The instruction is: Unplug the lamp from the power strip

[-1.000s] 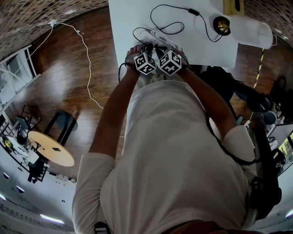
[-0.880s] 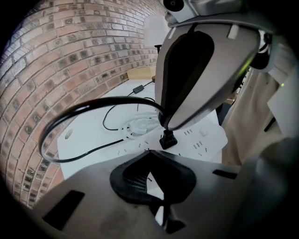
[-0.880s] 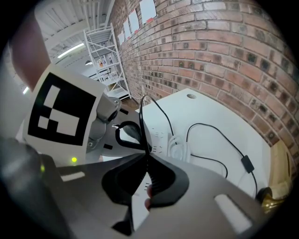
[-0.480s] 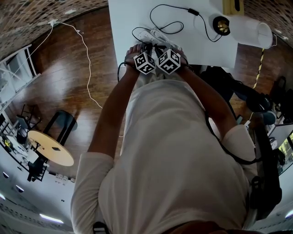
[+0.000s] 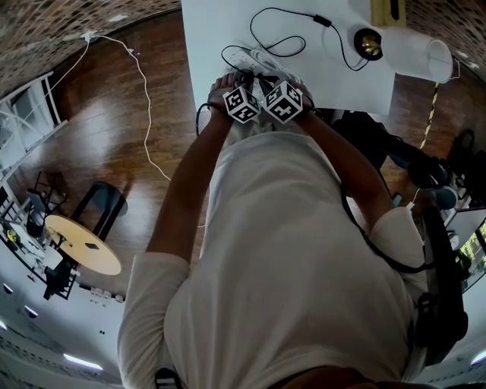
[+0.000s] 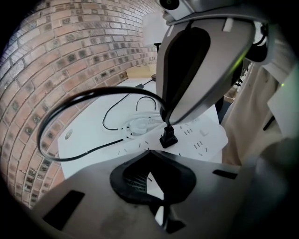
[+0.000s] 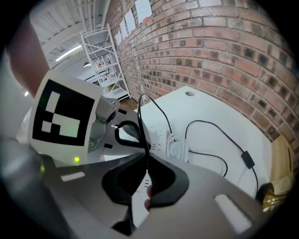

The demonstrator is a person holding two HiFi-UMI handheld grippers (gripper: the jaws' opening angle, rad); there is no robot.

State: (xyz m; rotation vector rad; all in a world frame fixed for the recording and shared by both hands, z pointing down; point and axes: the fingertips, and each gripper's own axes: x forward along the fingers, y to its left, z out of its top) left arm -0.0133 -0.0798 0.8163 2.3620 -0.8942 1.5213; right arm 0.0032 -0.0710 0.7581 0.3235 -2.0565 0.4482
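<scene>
A white power strip (image 6: 202, 136) lies near the front edge of the white table (image 5: 205, 30). A black plug (image 6: 168, 138) stands in one of its sockets. The plug's black cord (image 7: 140, 116) rises straight into my right gripper (image 7: 146, 156), which is shut on the cord just above the plug. My left gripper (image 6: 150, 153) hangs shut right beside it, tips over the strip's near edge; I cannot tell whether they touch it. The cord runs past an inline switch (image 5: 320, 20) to the brass lamp (image 5: 370, 42) at the table's far right.
The strip's own white cable (image 6: 138, 125) lies coiled on the strip's far end. The lamp's white shade (image 5: 424, 55) lies on its side by the table's right edge. A brick wall (image 6: 70, 56) borders the table. A white cable (image 5: 144, 99) crosses the wooden floor.
</scene>
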